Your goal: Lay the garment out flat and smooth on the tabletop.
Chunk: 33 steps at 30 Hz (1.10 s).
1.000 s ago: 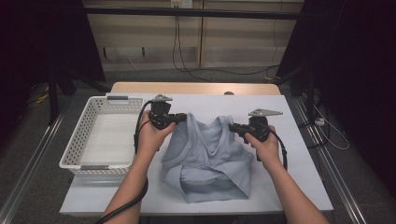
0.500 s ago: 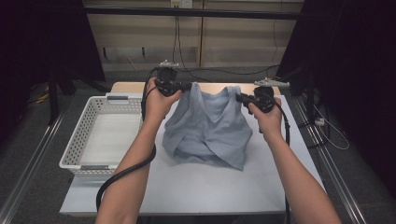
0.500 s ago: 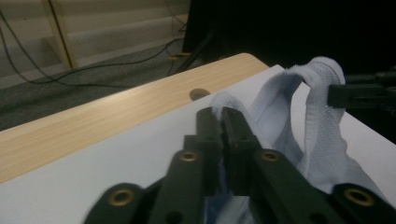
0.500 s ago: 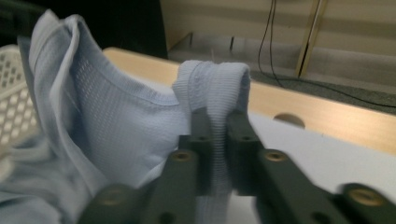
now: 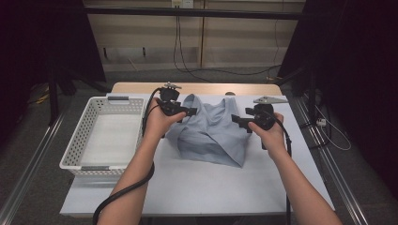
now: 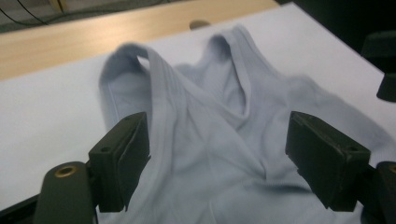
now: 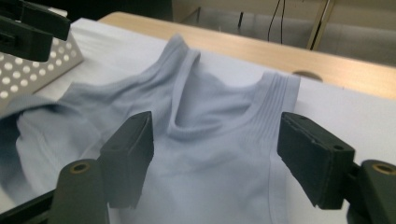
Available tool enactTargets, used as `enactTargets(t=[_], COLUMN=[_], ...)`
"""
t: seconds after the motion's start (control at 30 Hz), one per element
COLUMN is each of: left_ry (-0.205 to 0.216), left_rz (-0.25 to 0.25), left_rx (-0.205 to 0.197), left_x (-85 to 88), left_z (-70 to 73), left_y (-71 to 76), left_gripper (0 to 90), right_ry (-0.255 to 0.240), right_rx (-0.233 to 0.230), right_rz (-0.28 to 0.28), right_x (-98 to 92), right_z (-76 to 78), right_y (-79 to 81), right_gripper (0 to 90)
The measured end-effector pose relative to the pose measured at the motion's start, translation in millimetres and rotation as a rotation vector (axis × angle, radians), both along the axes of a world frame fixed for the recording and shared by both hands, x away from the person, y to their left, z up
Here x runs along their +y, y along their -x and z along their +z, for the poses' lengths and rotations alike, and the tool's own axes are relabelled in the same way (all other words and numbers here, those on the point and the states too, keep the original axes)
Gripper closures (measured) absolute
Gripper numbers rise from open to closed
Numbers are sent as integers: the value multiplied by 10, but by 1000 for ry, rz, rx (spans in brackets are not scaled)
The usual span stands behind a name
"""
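High view counts, from left to right: one white plastic basket (image 5: 101, 133), one left tool (image 5: 180, 110), one pale blue garment (image 5: 211, 133), one right tool (image 5: 244, 120). All sit on or over one white surface (image 5: 197, 183) with a strip of light wood along its far edge.

Left of the garment, well apart from it, the basket is rectangular, its walls pierced with rows of small round holes. The left tool, black and hard-edged, hovers at the garment's left shoulder strap; its jaws have just been opening and stand wide apart, the cloth below them but not pinched. A thick black cable trails from it toward the near edge.

The garment is a sleeveless top of thin, soft knit with ribbed bands along the neckline and two shoulder straps; it lies rumpled at the surface's middle, straps toward the far edge, lower part folded in creases.

At the garment's right strap, the right tool has also just been opening; its blocky black pads stand apart, clear of the fabric.
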State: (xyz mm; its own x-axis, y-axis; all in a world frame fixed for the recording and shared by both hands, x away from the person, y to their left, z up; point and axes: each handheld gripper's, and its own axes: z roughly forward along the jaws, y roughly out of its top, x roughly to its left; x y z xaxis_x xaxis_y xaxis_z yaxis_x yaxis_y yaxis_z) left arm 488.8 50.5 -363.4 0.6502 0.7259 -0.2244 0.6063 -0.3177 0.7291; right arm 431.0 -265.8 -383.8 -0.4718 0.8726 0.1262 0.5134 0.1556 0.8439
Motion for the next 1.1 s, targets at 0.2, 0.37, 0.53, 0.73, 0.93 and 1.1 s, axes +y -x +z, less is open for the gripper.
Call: enactTargets(t=[0.2, 0.37, 0.53, 0.73, 0.93, 1.1], left_ry=[4, -23, -20, -7, -19, -9], left_rz=[-1, 1, 7, 7, 7, 12], left_rx=[14, 28, 27, 23, 25, 19], left_x=[31, 56, 80, 84, 115, 158], left_z=[-93, -211, -290, -383, -467, -519], left_y=[125, 164, 172, 214, 283, 363], left_gripper=[206, 206, 212, 245, 285, 320], right_ry=[10, 30, 21, 38, 36, 35], right_rx=[31, 58, 74, 77, 86, 81], right_rz=[-9, 10, 26, 46, 62, 61], right_x=[-56, -36, -3, 61, 98, 71], right_z=[-148, -259, -304, -352, -398, -423], right_y=[119, 154, 144, 129, 168, 228], right_gripper=[259, 261, 265, 287, 326, 333])
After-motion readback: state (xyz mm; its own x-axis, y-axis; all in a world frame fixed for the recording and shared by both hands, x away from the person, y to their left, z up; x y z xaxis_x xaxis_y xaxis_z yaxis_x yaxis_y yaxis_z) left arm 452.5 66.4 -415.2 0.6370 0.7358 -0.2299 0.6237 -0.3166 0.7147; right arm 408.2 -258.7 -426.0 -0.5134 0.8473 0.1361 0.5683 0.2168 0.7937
